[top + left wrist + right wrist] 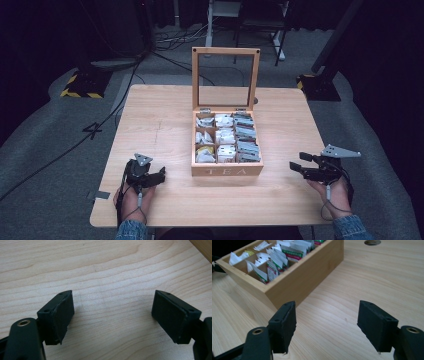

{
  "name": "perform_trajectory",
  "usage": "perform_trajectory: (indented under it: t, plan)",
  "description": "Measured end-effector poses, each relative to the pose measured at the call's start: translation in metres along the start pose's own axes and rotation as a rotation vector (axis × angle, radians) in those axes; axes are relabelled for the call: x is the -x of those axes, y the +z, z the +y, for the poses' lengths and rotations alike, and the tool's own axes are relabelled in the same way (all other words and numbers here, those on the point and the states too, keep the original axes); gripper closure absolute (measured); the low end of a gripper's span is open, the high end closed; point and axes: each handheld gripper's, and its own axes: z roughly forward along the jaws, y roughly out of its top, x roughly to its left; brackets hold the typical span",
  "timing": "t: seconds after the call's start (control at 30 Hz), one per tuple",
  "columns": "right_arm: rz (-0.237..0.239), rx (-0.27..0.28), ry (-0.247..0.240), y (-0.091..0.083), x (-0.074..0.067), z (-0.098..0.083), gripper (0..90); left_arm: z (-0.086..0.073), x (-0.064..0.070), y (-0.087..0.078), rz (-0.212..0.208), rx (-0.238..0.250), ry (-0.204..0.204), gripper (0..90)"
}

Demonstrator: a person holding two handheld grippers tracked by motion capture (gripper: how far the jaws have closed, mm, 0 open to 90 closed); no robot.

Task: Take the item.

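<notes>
Wooden tea box [227,170] sits near the middle of the surface [160,120], front wall lettered "TEA" facing the person. Lid [226,77] stands upright at the back edge, a wooden frame with a clear pane. Interior divided into a grid of compartments. Left and middle columns hold white tea sachets [225,136]; one compartment at front left also shows something yellow. Right column holds packets [247,145] packed on edge, with green and red print visible in the right gripper view.

Right gripper [300,162] is to the right of the box, near the surface's right edge, held in the right hand [332,192], jaws pointing left toward the box. Jaws spread wide, nothing between them. In the right gripper view the box's near corner lies just ahead of the left jaw, apart from it; bare wood shows between the jaws.

Left gripper [161,174] is at front left of the box, held in the left hand [131,197], jaws pointing toward the box's left front corner, close but apart. Jaws spread wide, nothing between them; the left gripper view shows bare wood grain beneath, with a sliver of the box at upper right.

Round hole [372,242] in the surface beyond the box. Denim sleeves [131,230] at the bottom edge of the high view. Grey carpet and trailing cables around the surface.
</notes>
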Motion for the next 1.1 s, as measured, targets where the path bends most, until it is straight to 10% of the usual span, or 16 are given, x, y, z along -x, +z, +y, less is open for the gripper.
perform_trajectory:
  t: [0.77,1.1]
  plan:
    - [0.104,-0.021,-0.09,0.018,-0.027,0.072,42.0,-0.004,0.001,-0.004,0.0,-0.002,0.0,18.8]
    - [0.141,-0.054,-0.218,0.042,-0.061,0.104,42.4,-0.002,0.0,-0.002,0.001,-0.001,-0.004,18.8]
